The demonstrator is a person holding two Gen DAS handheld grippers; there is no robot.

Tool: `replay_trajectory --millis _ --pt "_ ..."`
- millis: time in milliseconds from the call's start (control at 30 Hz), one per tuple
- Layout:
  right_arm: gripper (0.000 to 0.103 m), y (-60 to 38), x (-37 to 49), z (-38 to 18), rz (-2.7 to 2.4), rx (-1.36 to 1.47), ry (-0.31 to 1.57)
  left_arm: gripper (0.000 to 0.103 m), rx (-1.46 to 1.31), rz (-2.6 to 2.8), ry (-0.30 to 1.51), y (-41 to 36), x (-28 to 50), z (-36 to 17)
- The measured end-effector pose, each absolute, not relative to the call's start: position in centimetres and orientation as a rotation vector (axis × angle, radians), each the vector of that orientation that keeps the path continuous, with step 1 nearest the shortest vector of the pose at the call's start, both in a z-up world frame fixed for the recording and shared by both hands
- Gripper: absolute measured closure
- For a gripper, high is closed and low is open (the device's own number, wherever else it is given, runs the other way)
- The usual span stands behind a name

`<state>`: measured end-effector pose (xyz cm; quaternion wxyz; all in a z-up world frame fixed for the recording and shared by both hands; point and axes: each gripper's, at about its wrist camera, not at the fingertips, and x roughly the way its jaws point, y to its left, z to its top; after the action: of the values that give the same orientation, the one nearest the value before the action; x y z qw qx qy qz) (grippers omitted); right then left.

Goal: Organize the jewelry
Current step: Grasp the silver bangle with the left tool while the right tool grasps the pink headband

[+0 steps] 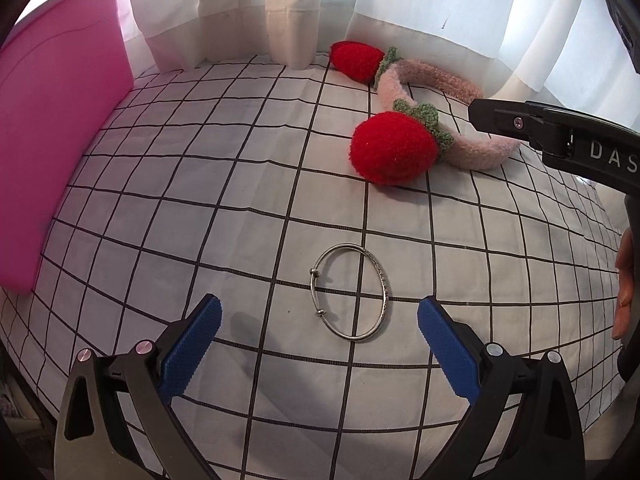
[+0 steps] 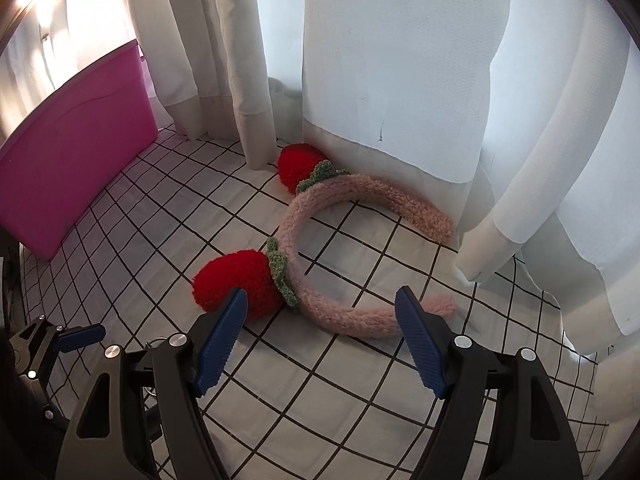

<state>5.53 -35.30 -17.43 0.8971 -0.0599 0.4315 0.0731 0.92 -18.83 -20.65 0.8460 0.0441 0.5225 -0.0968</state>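
Because both tools hang above the checked cloth with nothing held, no item has yet been lifted; the values below describe a pre-grasp state.

Left gripper (image 1: 319, 316): fingers spread wide and empty, low in the left wrist view. The opening faces the bangle, which suggests it is lined up for a pick.

Silver bangle (image 1: 350, 293): lies flat on the cloth at lower centre of the left wrist view, just ahead of the left fingers and between their lines. Its open ends with small beads face frame left. A thin ring lying flat gives little edge to pinch; judged likely to slide if the fingers close too high.

Right gripper (image 2: 321, 310): fingers spread and empty, at the bottom of the right wrist view. The near arm of the headband sits between the fingertips, apparently below them; contact cannot be told.

Strawberry headband (image 2: 352, 236): pink fuzzy band lying flat, centre of the right wrist view, with one red plush strawberry (image 2: 236, 282) at lower centre left and a second (image 2: 298, 166) at the foot of the curtain.

Pink bin (image 1: 52, 128): stands at the left edge of both views, well apart from the bangle. Judged the likely container; its inside is hidden.

Surface covering: white cloth with black grid (image 1: 200, 208), under all items.

White curtain (image 2: 400, 60): hangs along the top of both views, touching the cloth behind the headband.
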Motion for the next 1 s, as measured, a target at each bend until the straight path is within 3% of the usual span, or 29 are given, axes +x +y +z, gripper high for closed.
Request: replay_trajectory --millis 533,800,1000 --pt "0.030 -32.5 8.8 -20.7 0.352 -0.403 0.974 0.005 0.099 -0.105 1.075 -18.9 1.4 -21.9" --pt "0.022 -32.1 10.7 -22.0 0.385 -0.355 1.005 0.005 0.076 -0.066 1.066 -19.1 1.7 -22.1" --pt "0.022 -32.2 11.1 -22.5 0.459 -0.308 1.066 0.005 0.080 -0.069 1.052 -19.0 1.8 -22.1"
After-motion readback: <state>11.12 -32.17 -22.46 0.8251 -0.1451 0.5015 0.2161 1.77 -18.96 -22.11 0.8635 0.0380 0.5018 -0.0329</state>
